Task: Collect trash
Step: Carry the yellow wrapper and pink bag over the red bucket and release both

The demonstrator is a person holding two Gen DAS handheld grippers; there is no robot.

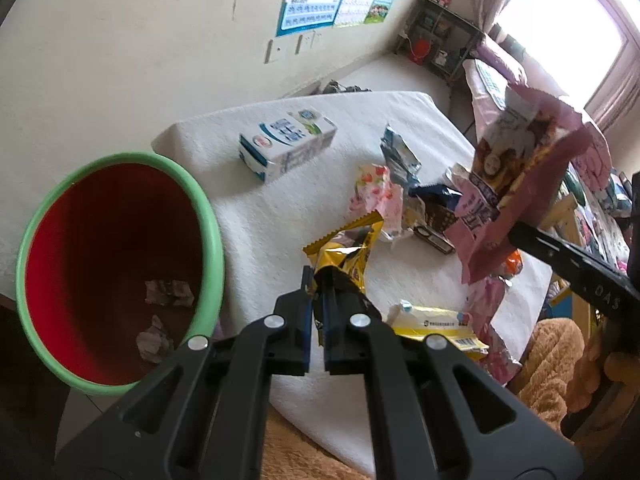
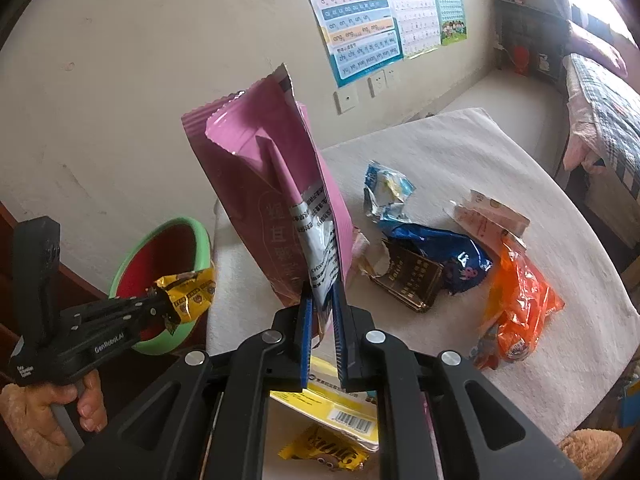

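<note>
My left gripper is shut on a yellow snack wrapper, held above the white table edge just right of the red bin with a green rim. From the right wrist view that left gripper holds the yellow wrapper over the bin's rim. My right gripper is shut on the lower edge of a tall pink bag, which stands upright above the table. The left wrist view shows the same pink bag hanging at the right.
A white cloth-covered table carries a milk carton, blue wrappers, an orange bag, a dark gold box and a yellow packet. Crumpled paper lies inside the bin. A wall stands behind.
</note>
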